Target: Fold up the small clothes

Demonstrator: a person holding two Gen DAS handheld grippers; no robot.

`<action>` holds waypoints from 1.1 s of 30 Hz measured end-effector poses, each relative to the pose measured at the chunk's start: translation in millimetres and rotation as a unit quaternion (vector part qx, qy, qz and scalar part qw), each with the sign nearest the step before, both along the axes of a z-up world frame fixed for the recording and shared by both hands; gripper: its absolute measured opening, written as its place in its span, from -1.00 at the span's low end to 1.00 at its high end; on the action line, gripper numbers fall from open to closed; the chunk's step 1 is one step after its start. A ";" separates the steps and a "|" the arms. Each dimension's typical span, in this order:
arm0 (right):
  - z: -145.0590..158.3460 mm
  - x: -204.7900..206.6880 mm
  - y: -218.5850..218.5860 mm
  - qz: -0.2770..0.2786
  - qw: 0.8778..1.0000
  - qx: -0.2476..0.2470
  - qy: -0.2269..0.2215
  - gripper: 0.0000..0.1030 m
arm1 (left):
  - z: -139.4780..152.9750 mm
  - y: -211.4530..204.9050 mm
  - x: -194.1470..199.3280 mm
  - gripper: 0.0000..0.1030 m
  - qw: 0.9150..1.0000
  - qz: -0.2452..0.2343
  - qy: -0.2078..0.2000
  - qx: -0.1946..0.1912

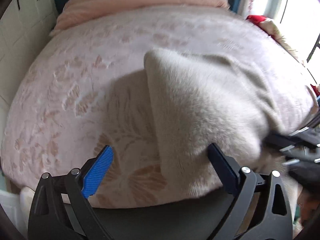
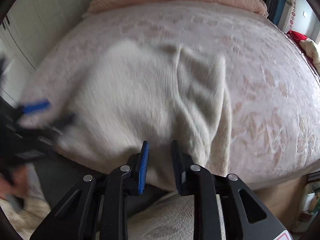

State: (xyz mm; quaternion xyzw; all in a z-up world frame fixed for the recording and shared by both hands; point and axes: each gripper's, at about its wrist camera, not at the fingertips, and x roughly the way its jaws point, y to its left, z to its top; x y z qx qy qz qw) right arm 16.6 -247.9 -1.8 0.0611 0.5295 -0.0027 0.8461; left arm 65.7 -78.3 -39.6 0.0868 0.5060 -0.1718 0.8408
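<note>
A fluffy cream knitted garment (image 1: 200, 108) lies on the pink flowered bedspread (image 1: 80, 84), lifted and bunched at its near edge. My left gripper (image 1: 161, 156) is open wide; its right finger touches the garment's near edge and nothing is held. In the right wrist view the garment (image 2: 144, 96) spreads across the bed's middle. My right gripper (image 2: 160, 154) is shut on the garment's near edge, cloth pinched between the fingers. The right gripper shows in the left wrist view (image 1: 290, 142), and the left gripper in the right wrist view (image 2: 38, 116), blurred.
A folded pink blanket (image 1: 140, 2) lies along the bed's far end. Red cloth (image 1: 258, 19) sits at the bed's right side. White cabinets (image 2: 40, 16) stand to the left. The bed's near edge (image 1: 140, 206) is just ahead of the grippers.
</note>
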 end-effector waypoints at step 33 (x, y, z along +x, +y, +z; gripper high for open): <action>4.7 30.3 -59.6 -0.115 0.993 0.014 -0.015 0.02 | 1.0 -34.4 59.1 0.88 0.999 0.018 0.049 0.000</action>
